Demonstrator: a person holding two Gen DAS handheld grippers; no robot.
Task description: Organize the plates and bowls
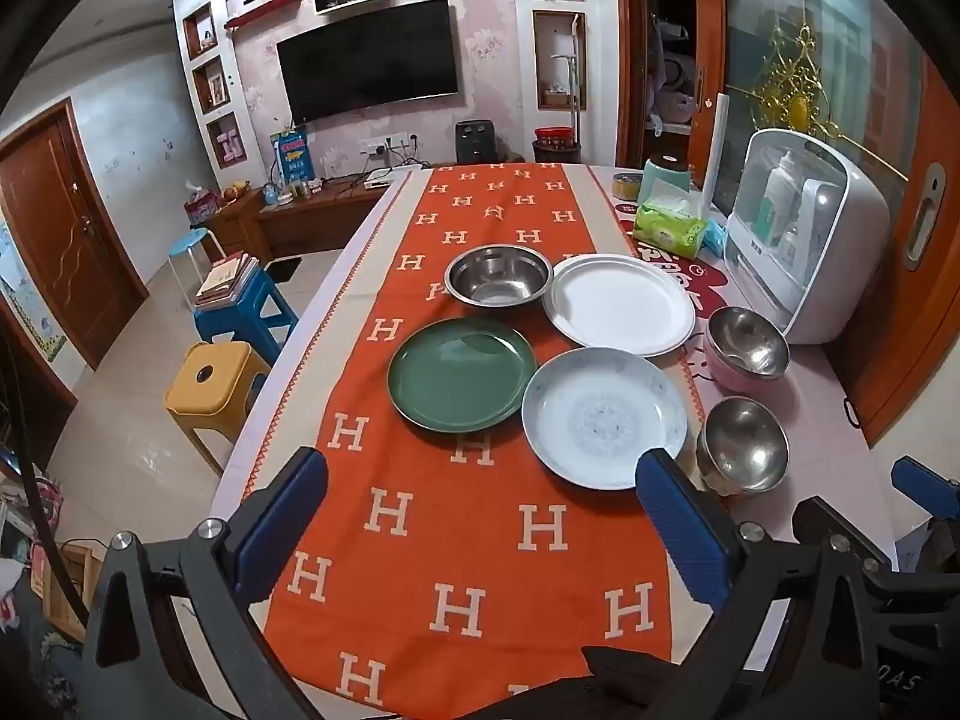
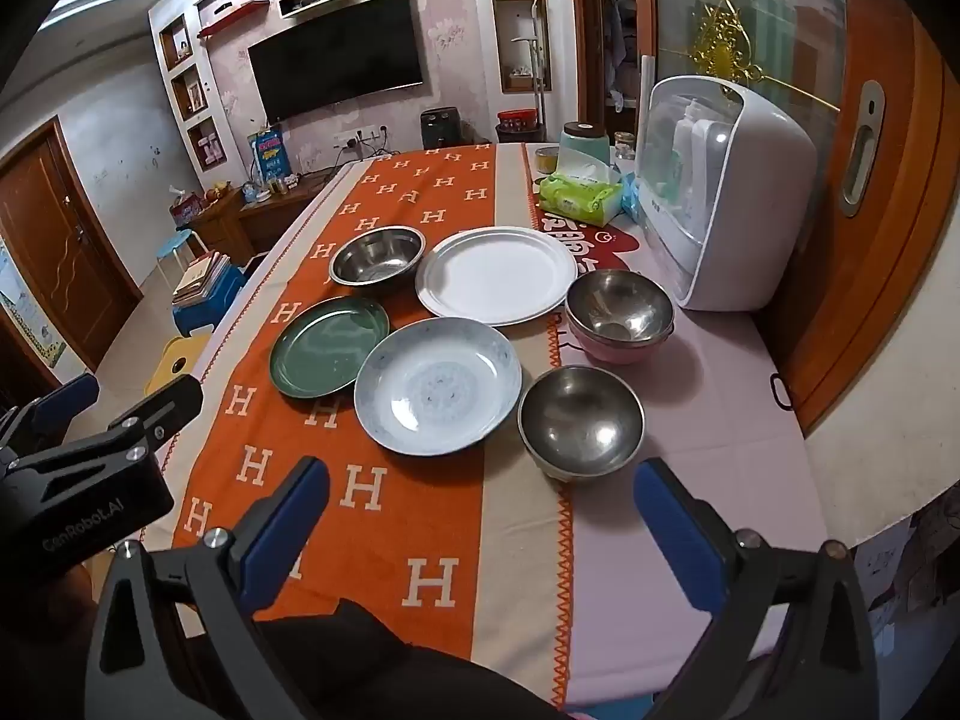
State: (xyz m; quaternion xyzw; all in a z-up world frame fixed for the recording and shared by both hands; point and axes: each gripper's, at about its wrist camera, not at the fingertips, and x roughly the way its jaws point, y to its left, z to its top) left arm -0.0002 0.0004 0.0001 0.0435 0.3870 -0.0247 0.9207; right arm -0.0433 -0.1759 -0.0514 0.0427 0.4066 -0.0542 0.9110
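Observation:
On the orange cloth lie a green plate [image 1: 461, 381], a pale blue patterned plate [image 1: 603, 417] and a white plate [image 1: 621, 303]. A wide steel bowl [image 1: 498, 282] stands behind the green plate. A small steel bowl [image 1: 743, 444] and a steel bowl nested in a pink one [image 1: 746, 348] stand to the right. My left gripper [image 1: 483, 480] hovers open over the cloth, short of the plates. My right gripper [image 2: 480, 489] is open too, nothing between its fingers, just before the small steel bowl [image 2: 581, 420] and the blue plate [image 2: 437, 384].
A white dish steriliser [image 1: 801, 240], a green tissue pack [image 1: 671, 227] and a teal canister [image 1: 665, 175] stand along the table's right side by a wooden sliding door. Left of the table are yellow [image 1: 210, 381] and blue [image 1: 243, 312] stools on the floor.

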